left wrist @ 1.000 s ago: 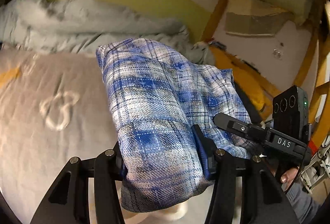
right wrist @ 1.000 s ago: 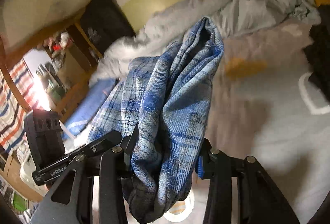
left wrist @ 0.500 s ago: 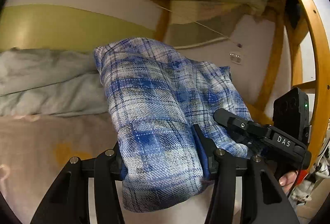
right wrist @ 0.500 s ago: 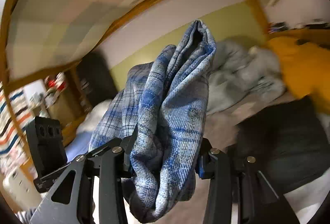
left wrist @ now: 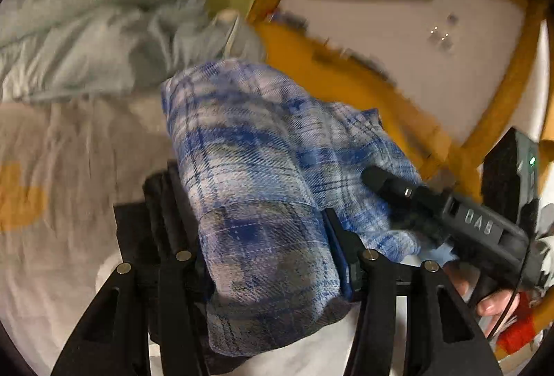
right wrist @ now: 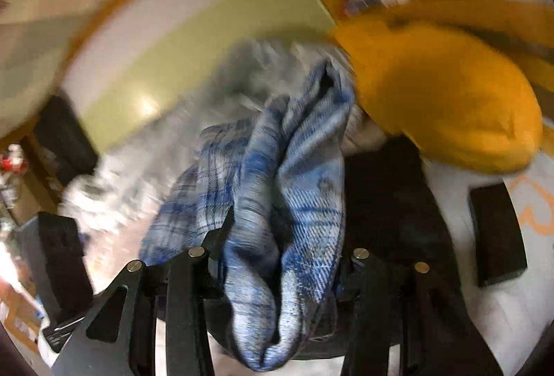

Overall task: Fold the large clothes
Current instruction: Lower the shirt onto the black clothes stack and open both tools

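A folded blue plaid flannel shirt (left wrist: 256, 168) is held between both grippers above the bed. My left gripper (left wrist: 266, 237) is shut on one end of the shirt. My right gripper (right wrist: 284, 248) is shut on the other end of the shirt (right wrist: 297, 189), which bunches thick between its fingers. The right gripper's body also shows in the left wrist view (left wrist: 450, 216), against the shirt's right side. A dark folded garment (right wrist: 384, 203) lies on the bed under the shirt; it also shows in the left wrist view (left wrist: 149, 203).
A grey rumpled duvet (left wrist: 104, 40) lies at the back of the bed. A mustard-yellow cushion (right wrist: 439, 99) sits close on the right, by the wooden bed frame (left wrist: 498, 106). A small dark rectangular object (right wrist: 495, 230) lies on the light sheet (left wrist: 52, 237).
Both grippers have swung with the shirt, first up toward the wall, then down over the dark garment near the yellow cushion. Both grips are unchanged.
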`<control>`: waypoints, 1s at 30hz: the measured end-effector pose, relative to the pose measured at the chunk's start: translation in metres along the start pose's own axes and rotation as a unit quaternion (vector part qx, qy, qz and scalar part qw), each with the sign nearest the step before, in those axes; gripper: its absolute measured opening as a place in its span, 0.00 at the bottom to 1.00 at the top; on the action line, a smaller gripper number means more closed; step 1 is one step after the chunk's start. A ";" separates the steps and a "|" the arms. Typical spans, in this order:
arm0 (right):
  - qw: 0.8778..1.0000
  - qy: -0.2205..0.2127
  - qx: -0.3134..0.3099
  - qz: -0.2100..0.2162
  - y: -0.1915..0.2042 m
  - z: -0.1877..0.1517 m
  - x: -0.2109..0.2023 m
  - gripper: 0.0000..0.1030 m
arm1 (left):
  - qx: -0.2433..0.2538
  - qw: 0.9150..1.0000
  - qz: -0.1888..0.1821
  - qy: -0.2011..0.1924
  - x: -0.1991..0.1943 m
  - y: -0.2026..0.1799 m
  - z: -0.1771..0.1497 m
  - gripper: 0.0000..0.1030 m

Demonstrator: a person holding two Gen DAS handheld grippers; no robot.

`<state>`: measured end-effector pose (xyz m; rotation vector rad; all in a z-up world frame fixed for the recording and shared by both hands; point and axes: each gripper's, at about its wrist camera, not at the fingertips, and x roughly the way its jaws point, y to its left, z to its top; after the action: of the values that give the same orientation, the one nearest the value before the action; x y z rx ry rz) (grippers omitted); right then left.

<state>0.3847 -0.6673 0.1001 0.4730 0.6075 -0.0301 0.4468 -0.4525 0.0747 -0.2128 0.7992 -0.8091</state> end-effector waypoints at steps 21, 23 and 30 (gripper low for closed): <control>0.970 -0.183 -0.112 -0.115 0.034 -0.072 -0.076 0.93 | 0.181 0.942 0.192 -0.207 -0.104 -0.006 -0.054 1.00; 0.958 -0.208 -0.158 -0.116 0.057 -0.085 -0.089 1.00 | 0.181 0.934 0.198 -0.234 -0.119 -0.001 -0.072 1.00; 0.942 -0.238 -0.205 -0.118 0.096 -0.126 -0.076 1.00 | 0.195 0.921 0.224 -0.251 -0.136 0.032 -0.114 1.00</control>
<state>0.2694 -0.5354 0.0920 -0.0216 0.1791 -0.2363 0.3265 -0.3196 0.0571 0.1186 0.1730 -0.4300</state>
